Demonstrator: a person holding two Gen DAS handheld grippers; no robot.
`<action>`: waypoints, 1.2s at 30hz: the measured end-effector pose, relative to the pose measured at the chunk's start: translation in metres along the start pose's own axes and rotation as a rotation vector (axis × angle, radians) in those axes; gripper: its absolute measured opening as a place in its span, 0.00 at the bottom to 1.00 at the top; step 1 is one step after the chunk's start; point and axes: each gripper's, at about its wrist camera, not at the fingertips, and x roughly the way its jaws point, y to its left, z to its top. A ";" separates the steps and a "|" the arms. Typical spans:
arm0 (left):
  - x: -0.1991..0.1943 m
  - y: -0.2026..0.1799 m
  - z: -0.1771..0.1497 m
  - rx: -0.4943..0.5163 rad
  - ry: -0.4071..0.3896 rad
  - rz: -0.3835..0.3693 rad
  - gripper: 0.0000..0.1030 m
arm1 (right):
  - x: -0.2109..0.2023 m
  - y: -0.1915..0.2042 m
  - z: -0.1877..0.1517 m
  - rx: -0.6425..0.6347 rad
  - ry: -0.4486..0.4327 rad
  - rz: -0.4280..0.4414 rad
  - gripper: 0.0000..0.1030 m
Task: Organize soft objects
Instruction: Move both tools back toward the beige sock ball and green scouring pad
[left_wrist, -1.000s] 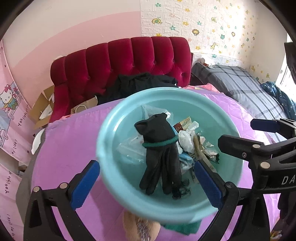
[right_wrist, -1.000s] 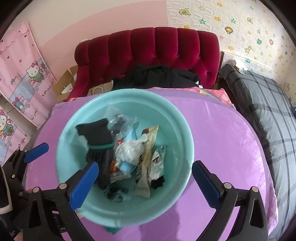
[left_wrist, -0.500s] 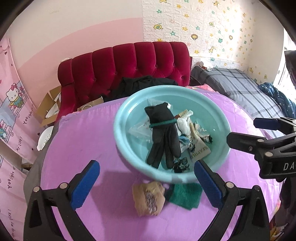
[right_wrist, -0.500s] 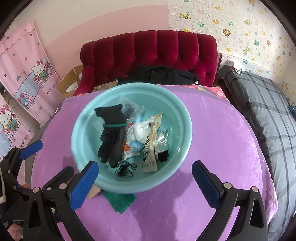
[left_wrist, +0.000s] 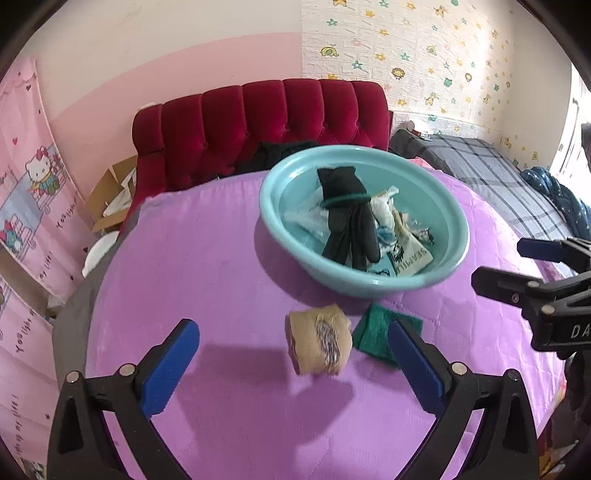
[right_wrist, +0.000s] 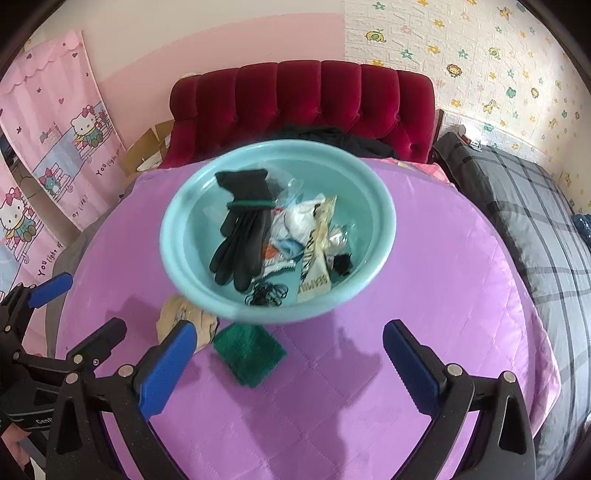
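On the purple quilt (left_wrist: 229, 258) sits a teal basin (left_wrist: 458, 236) holding a black glove (right_wrist: 245, 236), crumpled wrappers (right_wrist: 317, 236) and a tangle of black hair ties (right_wrist: 267, 293). Just in front of the basin lie a beige rolled cloth (left_wrist: 319, 343) and a green cloth (right_wrist: 249, 350), close together and both outside it. The left gripper (left_wrist: 293, 365) hovers short of the roll with its jaws spread wide and empty; the right gripper (right_wrist: 286, 363) hangs over the green cloth, jaws likewise spread and holding nothing. Both cloths are limp and lie flat on soft bedding, so a closing grip could snag the quilt too. The basin's rim overhangs them, and a careless reach might knock it and spill the contents.
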 end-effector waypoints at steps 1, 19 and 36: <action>0.001 0.001 -0.004 -0.005 0.003 -0.004 1.00 | 0.002 0.002 -0.004 -0.007 0.005 0.001 1.00; 0.035 0.004 -0.054 0.000 0.048 -0.031 1.00 | 0.055 0.021 -0.053 -0.016 0.067 -0.006 1.00; 0.060 0.016 -0.066 -0.001 0.094 -0.029 1.00 | 0.101 0.040 -0.057 -0.035 0.063 -0.022 1.00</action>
